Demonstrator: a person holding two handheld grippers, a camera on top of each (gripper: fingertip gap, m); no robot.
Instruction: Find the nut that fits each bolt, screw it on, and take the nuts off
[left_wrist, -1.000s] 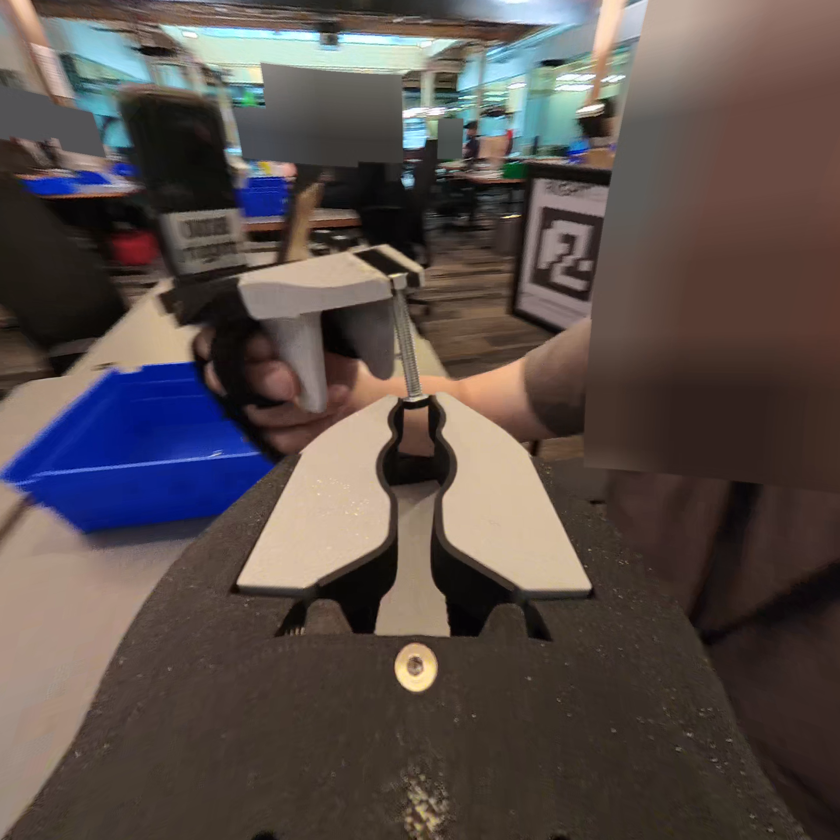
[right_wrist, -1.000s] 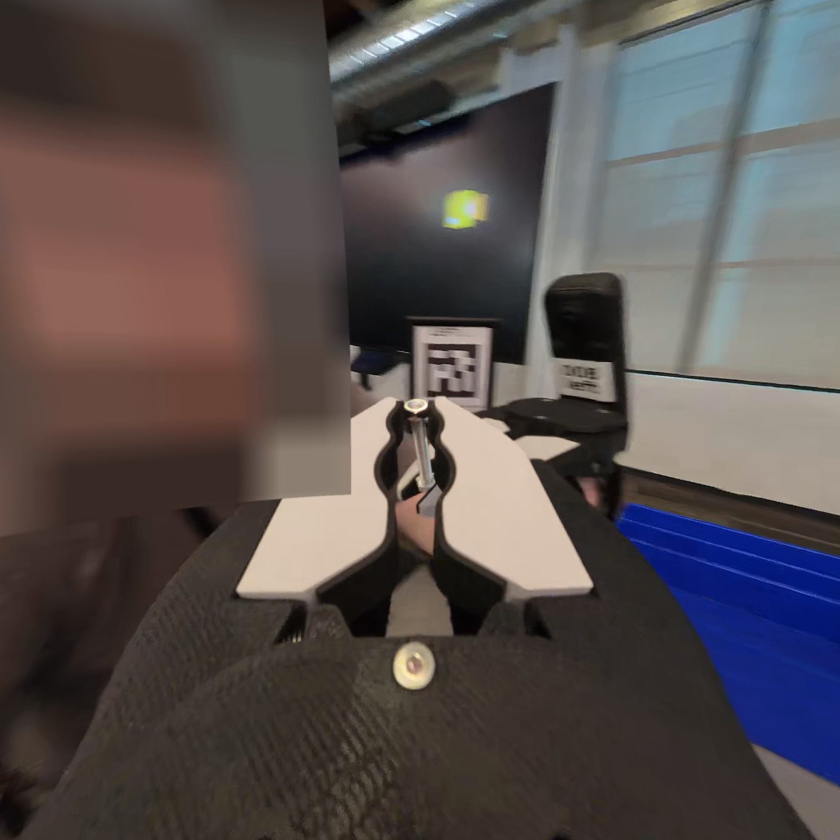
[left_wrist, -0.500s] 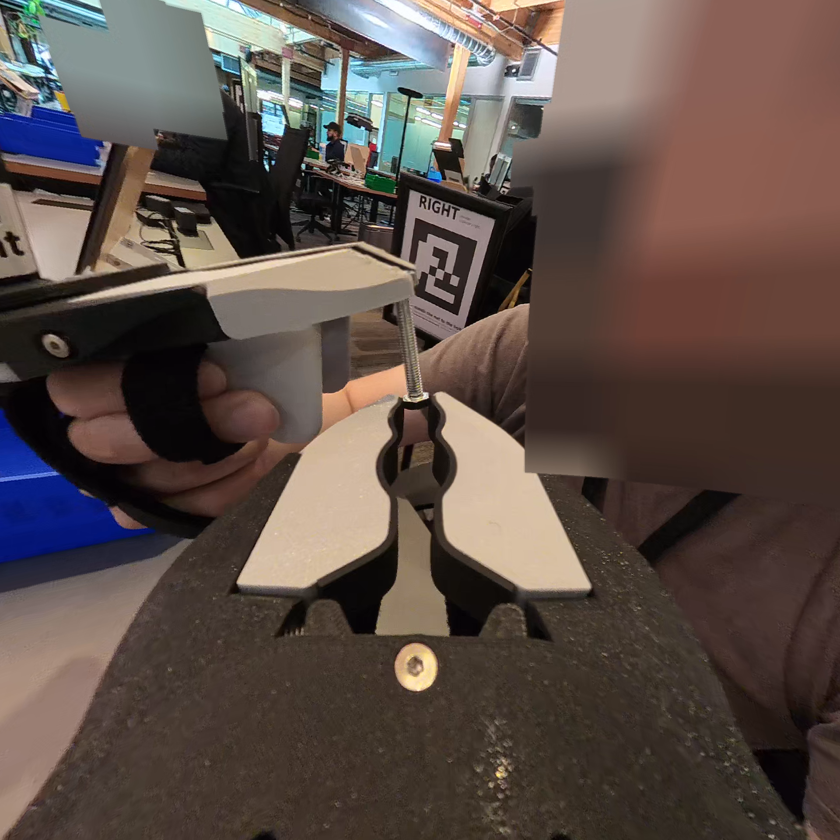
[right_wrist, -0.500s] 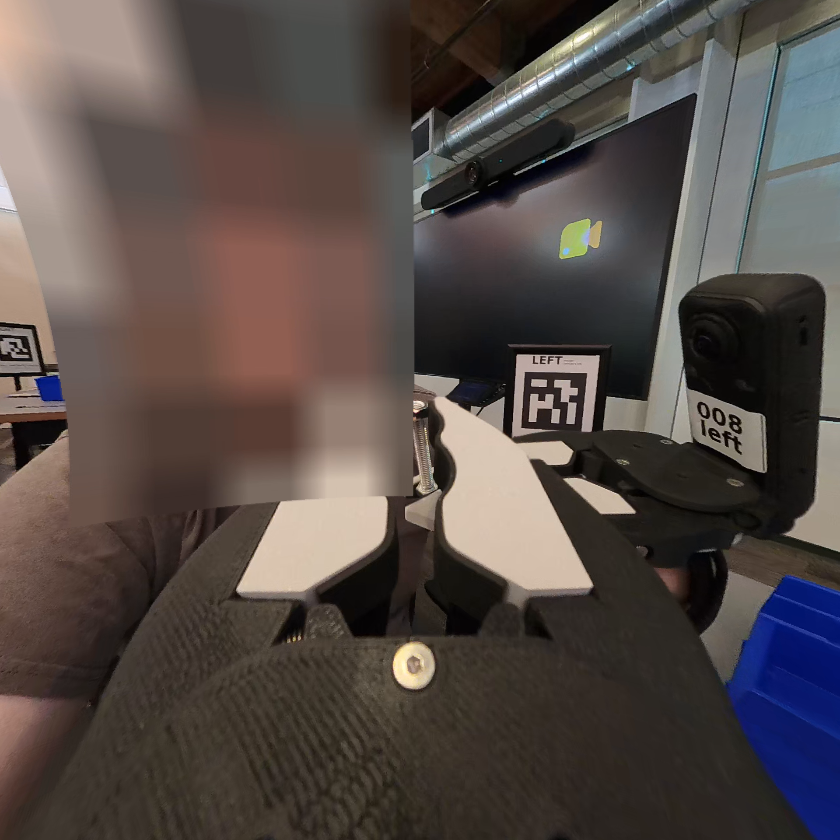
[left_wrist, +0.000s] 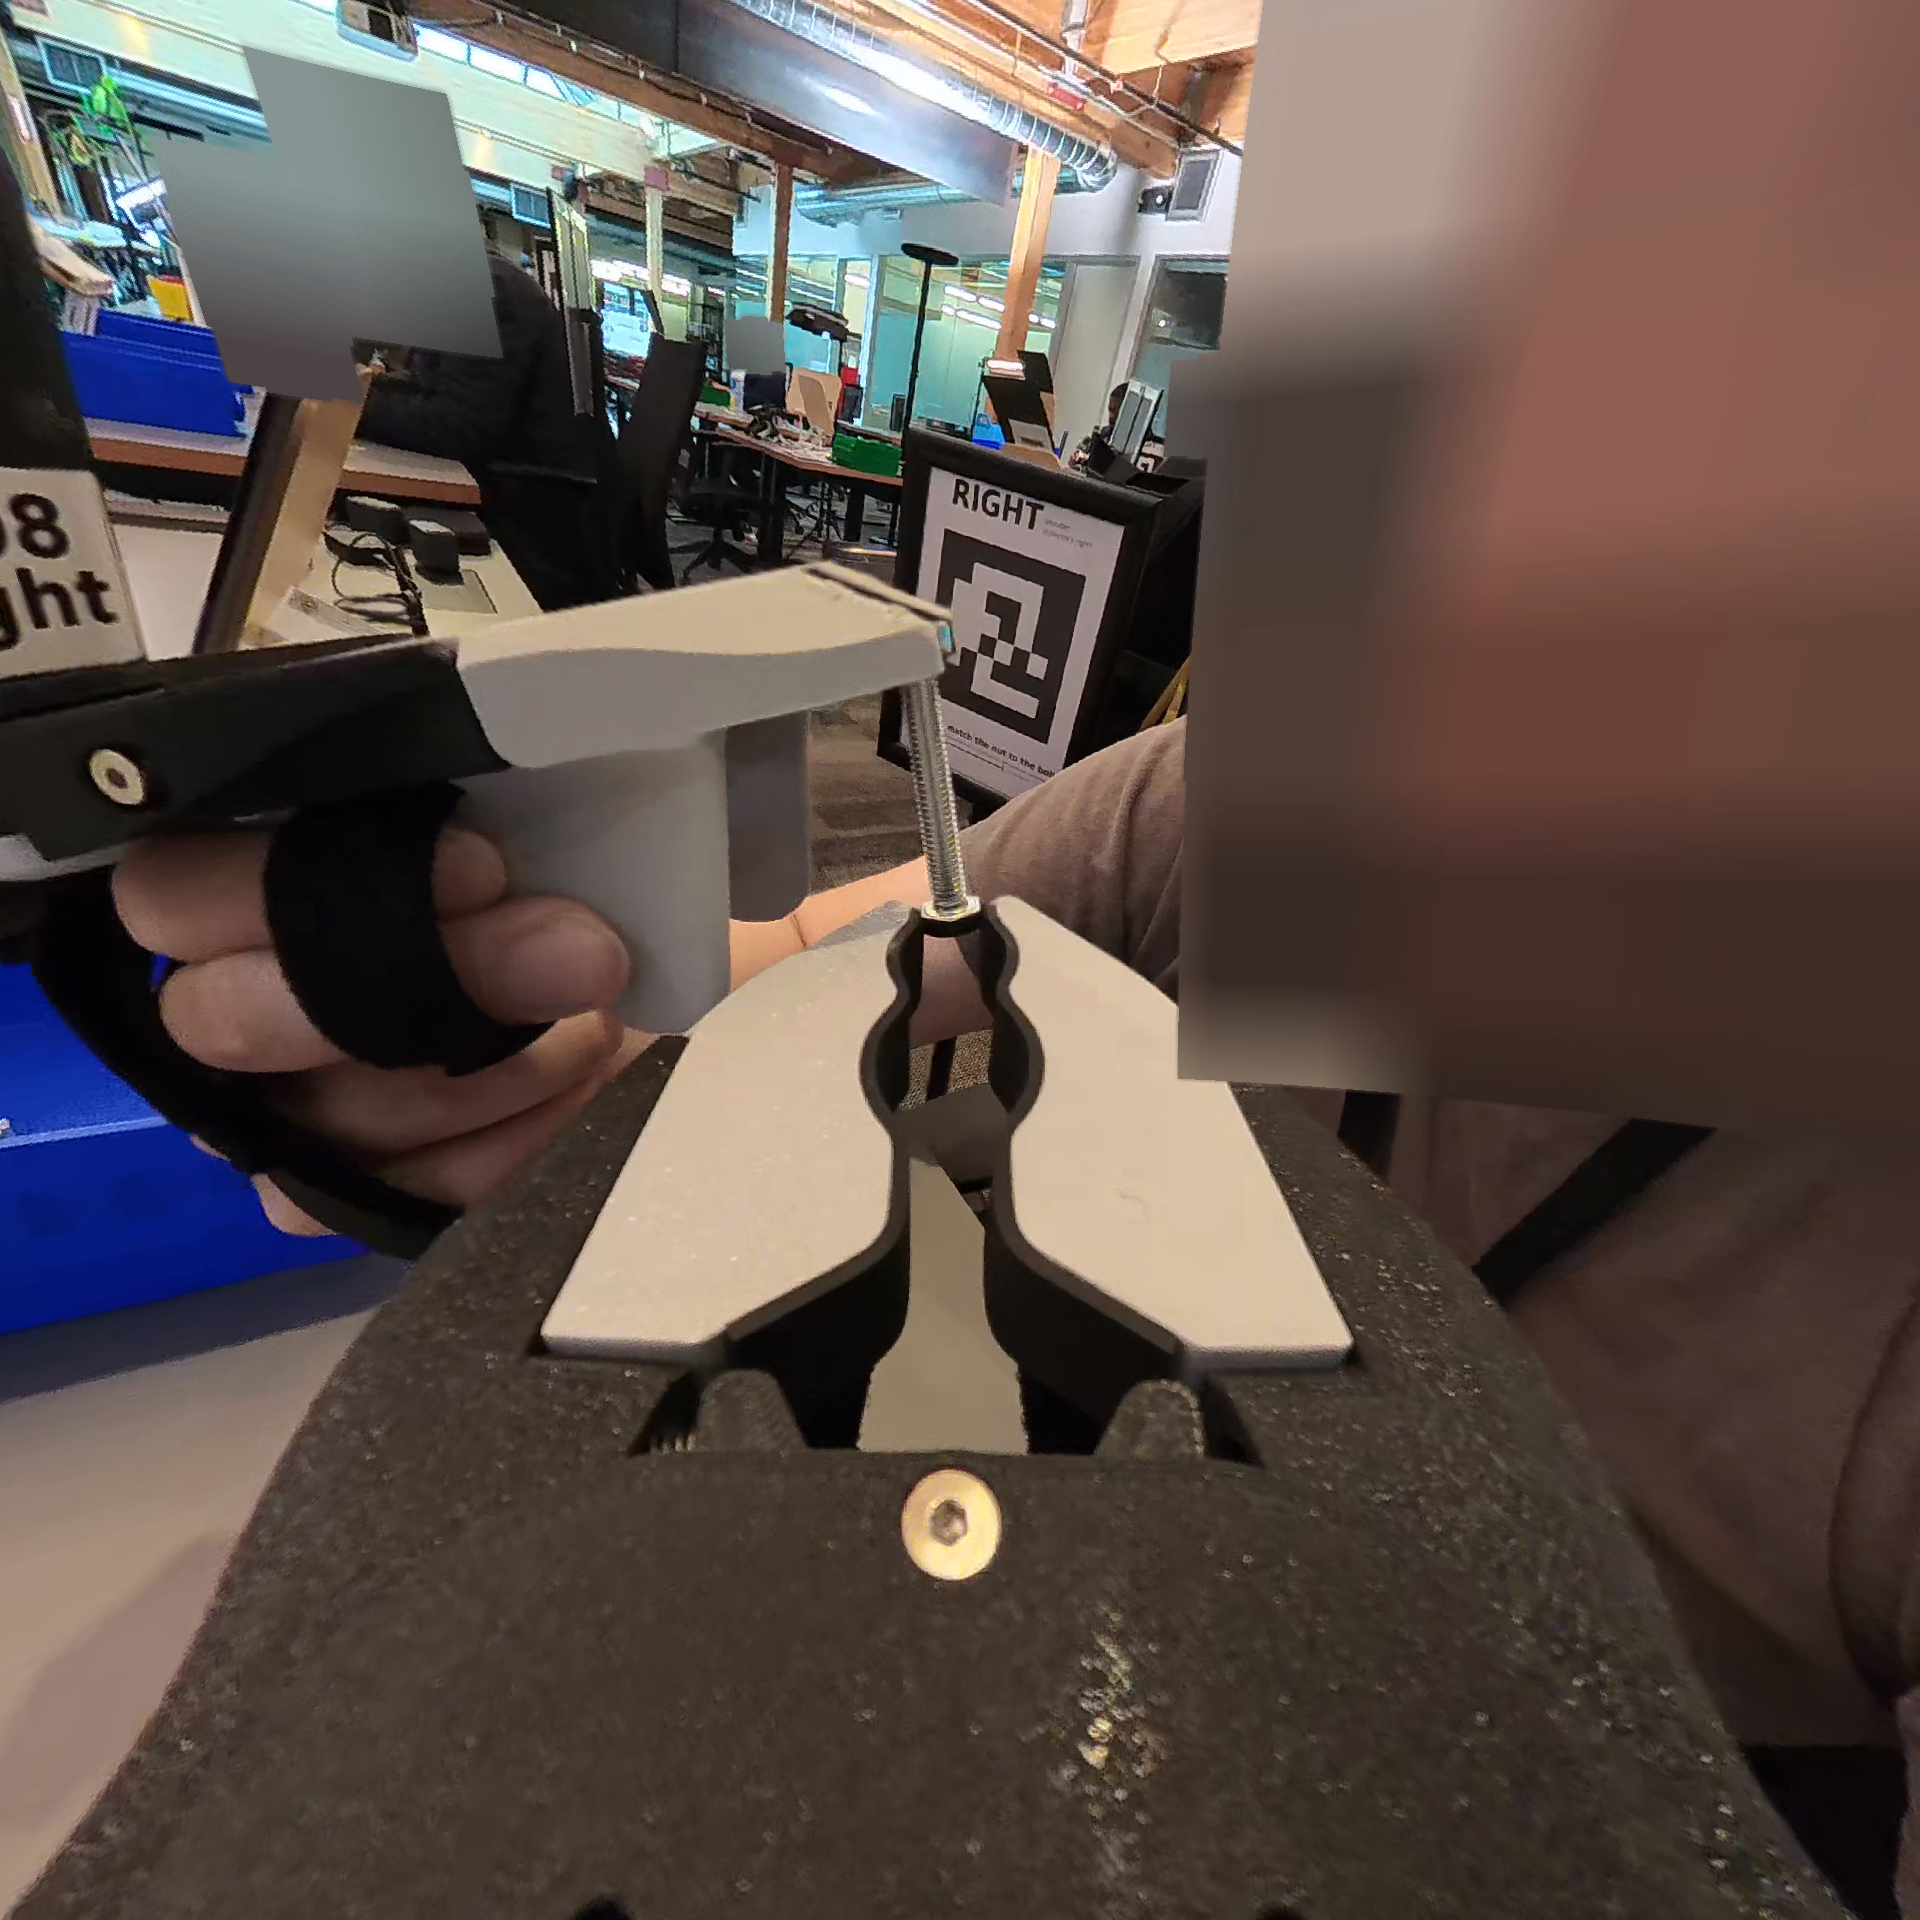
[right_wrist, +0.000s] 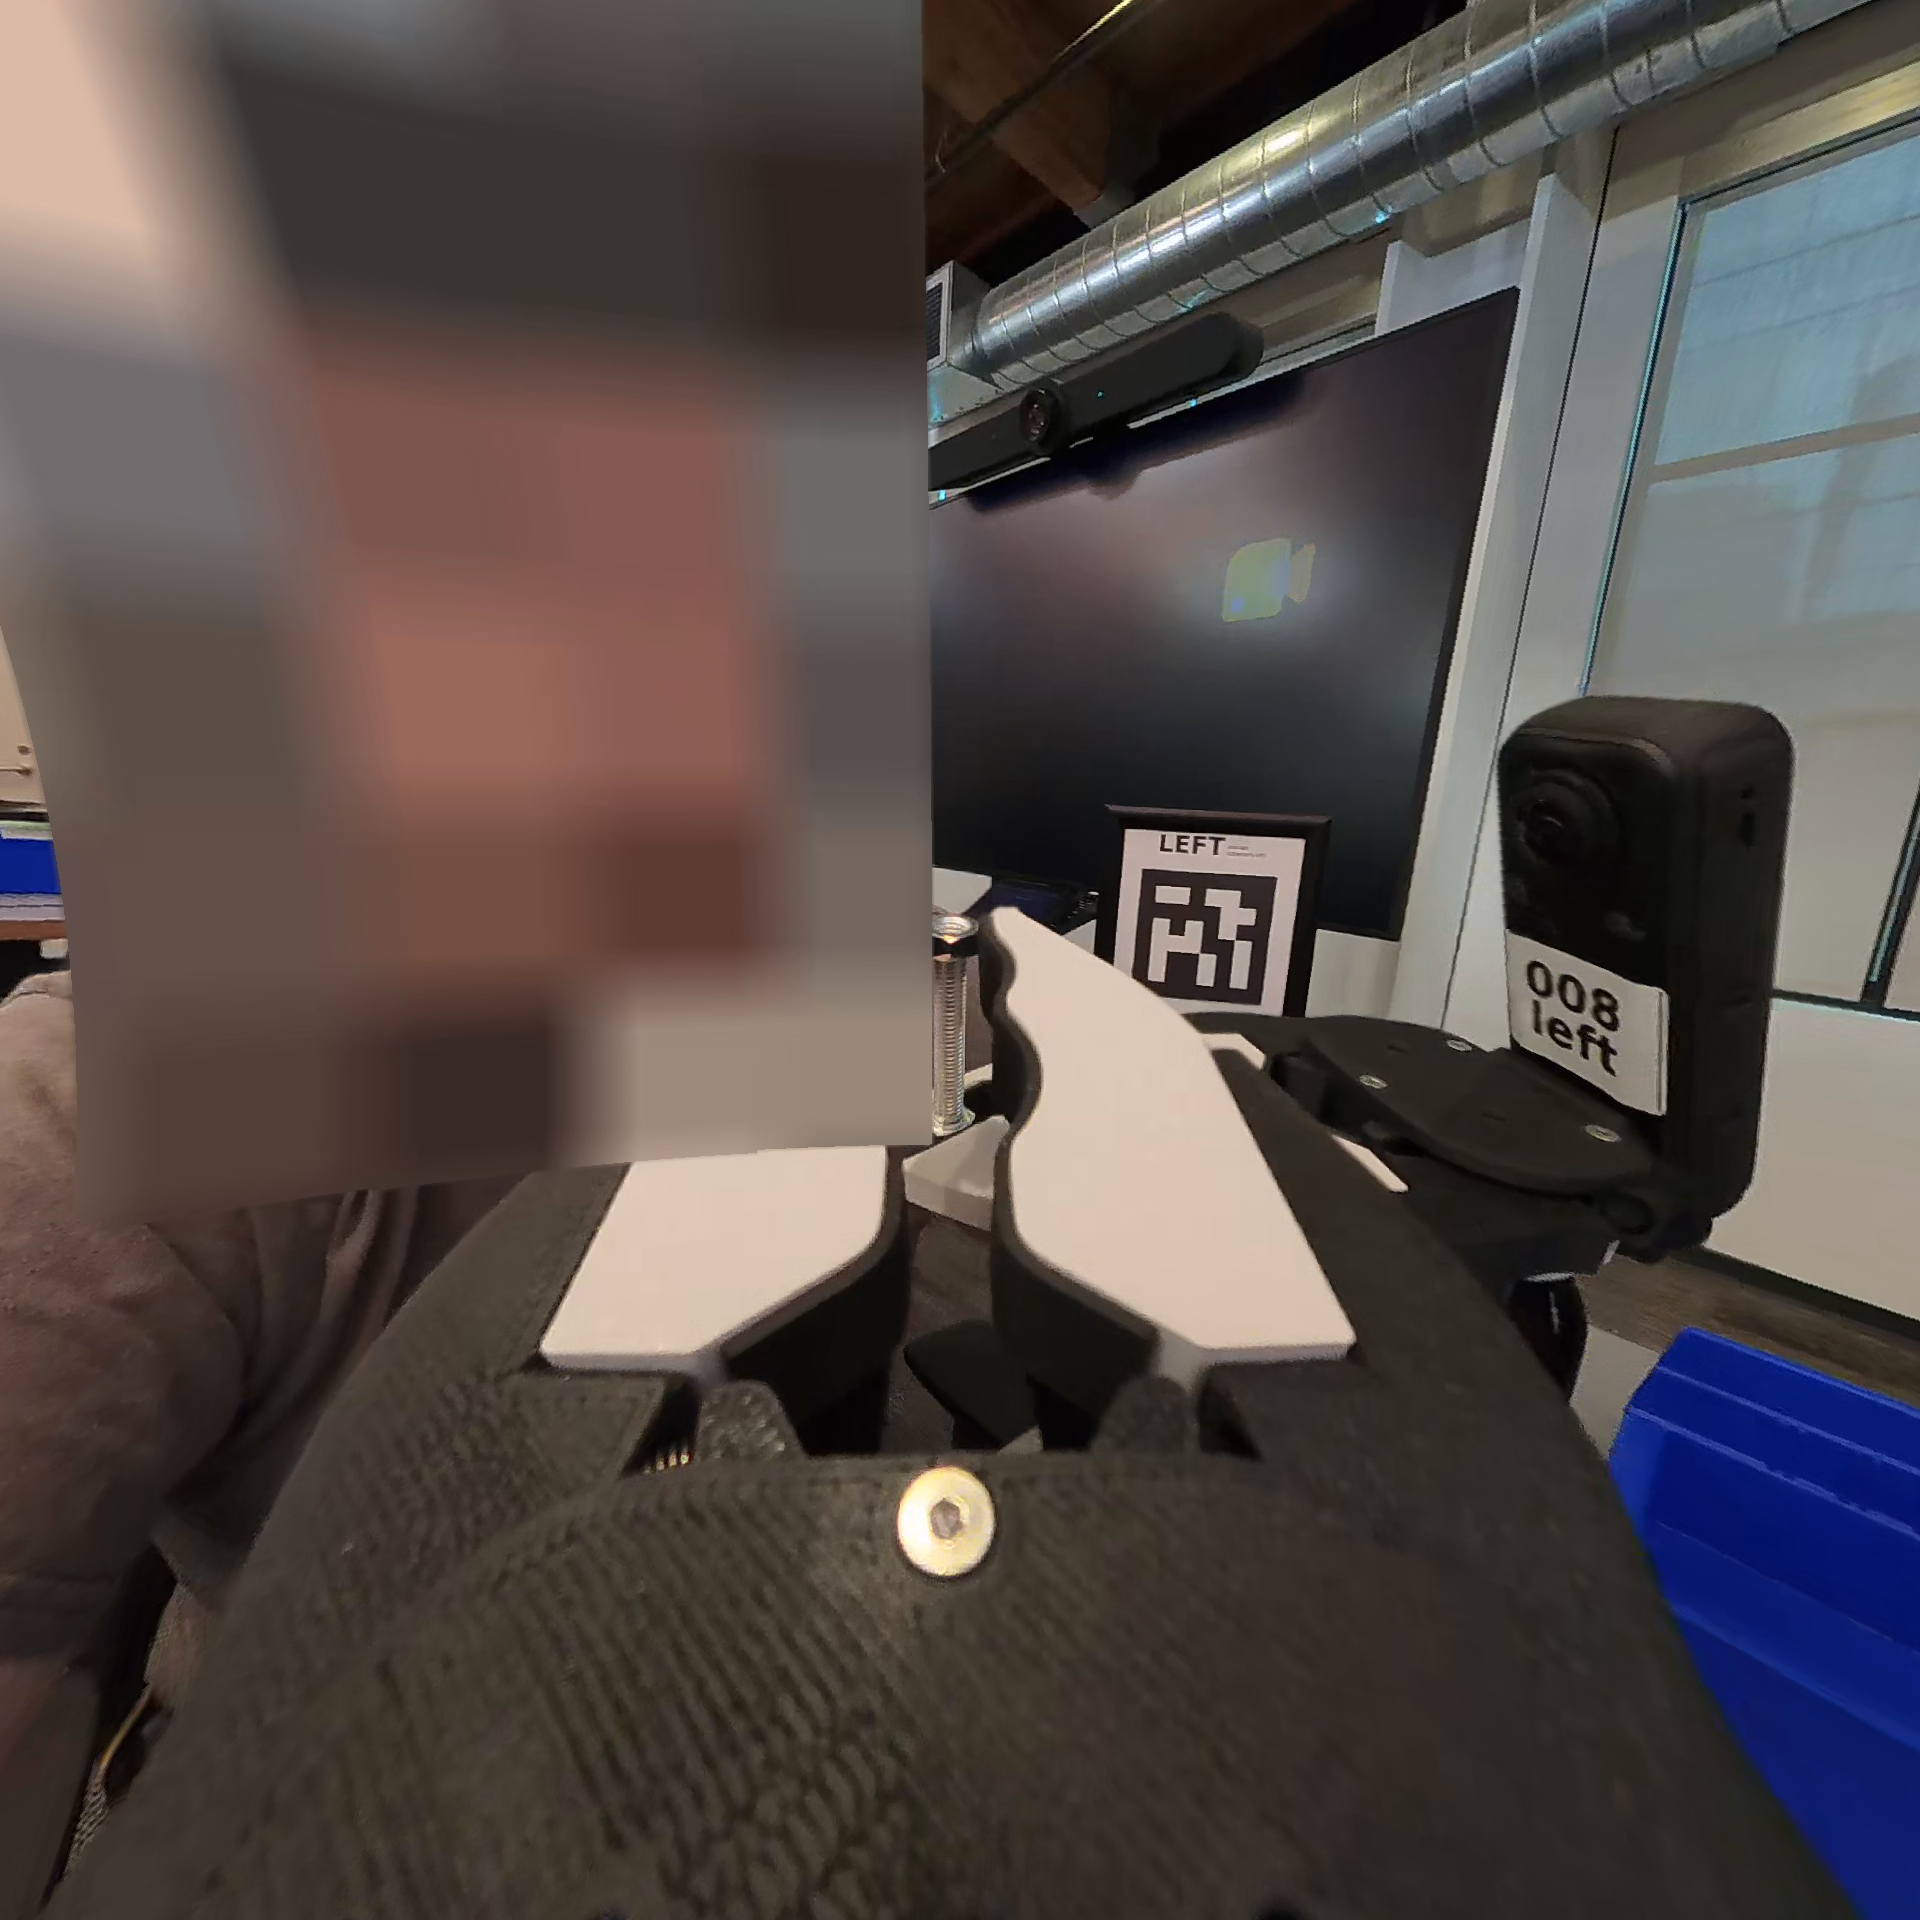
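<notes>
Bolt (left_wrist: 935, 800): threaded, held upright in the air between both tools, head pinched in the right tongs (left_wrist: 940, 639). Nut (left_wrist: 945, 912): at the shank's lower tip, pinched in the left tongs (left_wrist: 948, 920). Progress, judged: one pairing under way, nut barely engaged. Blue bin (right_wrist: 1787, 1538): alongside.

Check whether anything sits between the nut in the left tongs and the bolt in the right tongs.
Nothing visible does: the bolt hangs from the right tongs, and its threaded end meets the nut pinched in the left tongs.
</notes>
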